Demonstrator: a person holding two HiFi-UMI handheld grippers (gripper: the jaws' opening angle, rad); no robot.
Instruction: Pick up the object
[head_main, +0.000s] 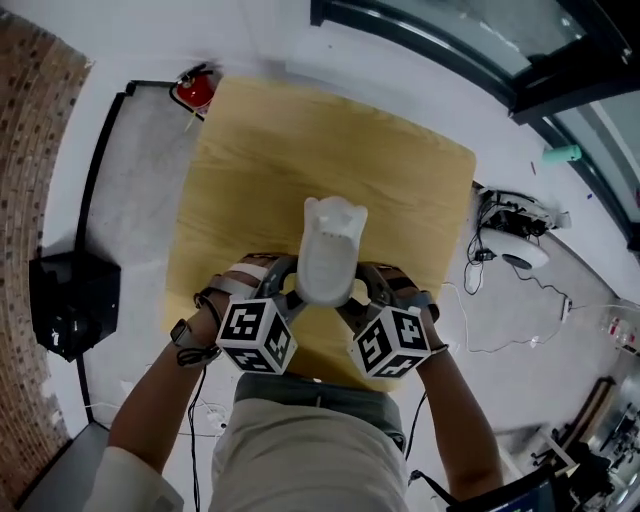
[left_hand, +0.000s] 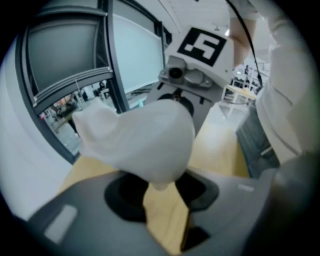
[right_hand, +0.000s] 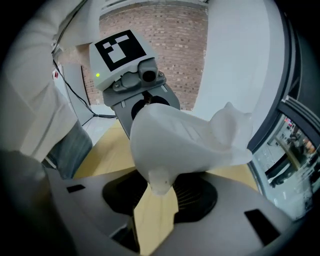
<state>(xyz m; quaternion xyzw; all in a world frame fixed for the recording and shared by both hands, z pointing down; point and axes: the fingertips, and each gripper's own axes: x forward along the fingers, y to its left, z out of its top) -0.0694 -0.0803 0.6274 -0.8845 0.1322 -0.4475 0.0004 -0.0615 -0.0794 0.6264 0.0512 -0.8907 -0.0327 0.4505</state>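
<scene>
A white, soft-looking moulded object (head_main: 330, 250) is held up above the wooden table (head_main: 270, 160), pinched from both sides at its lower end. My left gripper (head_main: 287, 290) grips it from the left and my right gripper (head_main: 365, 290) from the right. In the left gripper view the object (left_hand: 145, 145) fills the space over the jaws, its small tip down between the pads of the left gripper (left_hand: 161, 194). The right gripper view shows the same object (right_hand: 185, 145), its tip wedged between the pads of the right gripper (right_hand: 161, 195). Both are shut on it.
A red fire extinguisher (head_main: 195, 92) stands off the table's far left corner. A black box (head_main: 75, 300) sits on the floor by the brick wall at left. Cables and a white device (head_main: 520, 250) lie on the floor to the right.
</scene>
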